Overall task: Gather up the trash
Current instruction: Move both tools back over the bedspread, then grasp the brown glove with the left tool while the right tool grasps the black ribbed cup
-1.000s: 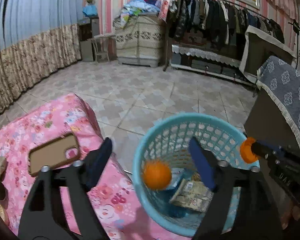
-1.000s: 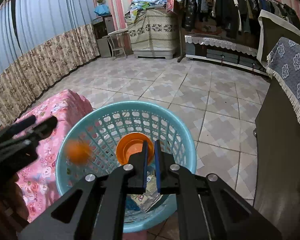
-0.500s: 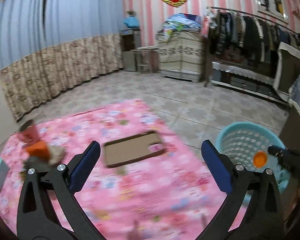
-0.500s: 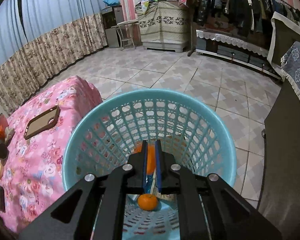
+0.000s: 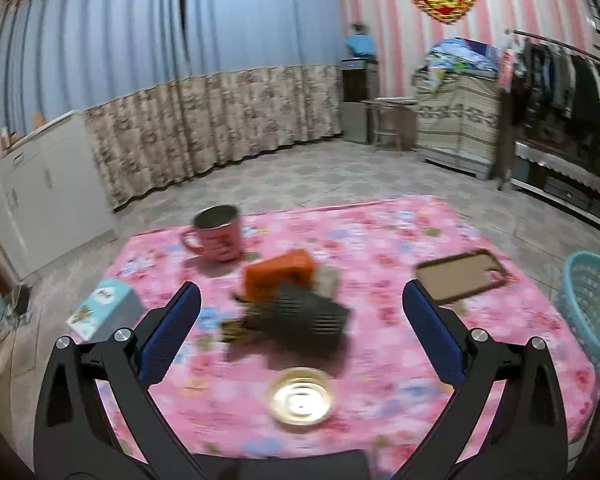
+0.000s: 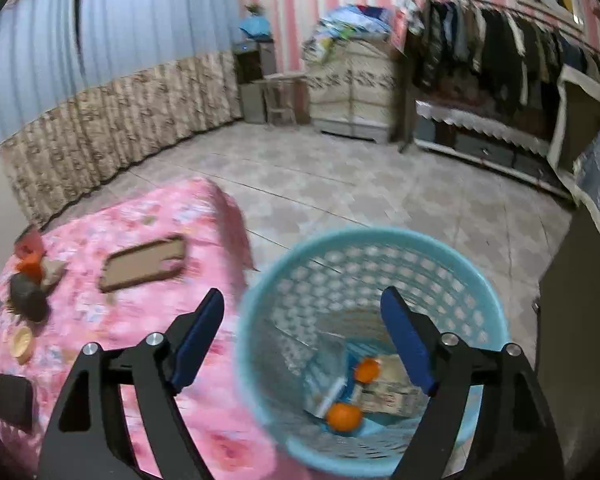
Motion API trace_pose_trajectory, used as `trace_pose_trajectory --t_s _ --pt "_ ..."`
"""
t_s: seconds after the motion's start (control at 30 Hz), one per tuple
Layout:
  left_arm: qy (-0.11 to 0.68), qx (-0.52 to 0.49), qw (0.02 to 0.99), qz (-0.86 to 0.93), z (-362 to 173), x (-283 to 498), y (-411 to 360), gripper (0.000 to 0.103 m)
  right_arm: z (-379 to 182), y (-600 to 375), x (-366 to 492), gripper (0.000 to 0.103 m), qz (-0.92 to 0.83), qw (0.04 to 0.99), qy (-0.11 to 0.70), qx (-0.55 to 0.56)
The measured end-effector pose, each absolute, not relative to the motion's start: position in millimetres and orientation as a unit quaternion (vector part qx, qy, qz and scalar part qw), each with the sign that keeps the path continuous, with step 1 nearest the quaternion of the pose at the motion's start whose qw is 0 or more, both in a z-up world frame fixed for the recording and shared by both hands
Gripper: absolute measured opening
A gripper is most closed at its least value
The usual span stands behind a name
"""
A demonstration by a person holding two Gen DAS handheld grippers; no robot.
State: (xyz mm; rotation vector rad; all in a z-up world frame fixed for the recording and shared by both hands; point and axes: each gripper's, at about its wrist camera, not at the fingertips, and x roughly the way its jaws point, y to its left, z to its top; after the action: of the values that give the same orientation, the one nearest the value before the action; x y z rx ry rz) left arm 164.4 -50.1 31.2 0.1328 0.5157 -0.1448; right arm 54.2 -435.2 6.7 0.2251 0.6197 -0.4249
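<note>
Crumpled dark wrapper [image 5: 300, 320], blurred, lies on the pink tablecloth [image 5: 380, 248] ahead of the left gripper [image 5: 302, 330], against an orange carton [image 5: 279, 272]; probably light and soft, best pinched across its bulk. Left gripper spread wide, empty. Right gripper [image 6: 302, 342] opening, nothing between its jaws, above the blue basket [image 6: 380, 240] holding oranges [image 6: 343, 416].

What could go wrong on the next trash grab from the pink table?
1. The left hand-held gripper is open over a tight cluster: orange box, dark crumpled item. It may catch the wrong piece.
2. The red mug and small dish sit close by; a sweep could knock them.
</note>
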Motion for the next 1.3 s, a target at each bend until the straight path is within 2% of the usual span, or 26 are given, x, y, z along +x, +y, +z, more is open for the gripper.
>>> trace_pose_trajectory --t_s 0.1,0.4,0.57,0.77,1.1,1.23,1.3 --pt "0.254 0.060 0.964 -0.048 30.7 177.2 -22.5 0.098 20.4 -404.6 63.2 0.087 -0.185 0.936 0.286 0.087" --pt "0.304 0.017 0.952 -0.018 17.3 232.8 30.9 0.098 31.2 -332.4 105.4 0.094 -0.137 0.951 0.274 0.041" --pt "0.297 0.018 0.955 -0.004 5.3 239.5 38.0 0.098 22.8 -307.8 121.9 0.094 -0.120 0.950 0.287 0.035" --pt "0.334 0.038 0.942 -0.005 -24.7 250.8 35.1 0.097 15.0 -291.5 146.5 0.094 -0.109 0.948 0.295 0.040" --pt "0.400 0.030 0.915 -0.036 -55.8 275.3 41.2 0.088 -18.2 -258.1 188.2 0.094 -0.075 0.944 0.321 0.013" --pt "0.407 0.024 0.911 -0.051 -58.2 282.8 35.1 0.087 -27.9 -264.9 191.1 0.094 -0.074 0.936 0.343 0.034" --pt "0.414 0.034 0.907 -0.061 -61.4 284.4 27.1 0.082 -29.0 -266.2 189.6 0.094 -0.076 0.936 0.342 0.036"
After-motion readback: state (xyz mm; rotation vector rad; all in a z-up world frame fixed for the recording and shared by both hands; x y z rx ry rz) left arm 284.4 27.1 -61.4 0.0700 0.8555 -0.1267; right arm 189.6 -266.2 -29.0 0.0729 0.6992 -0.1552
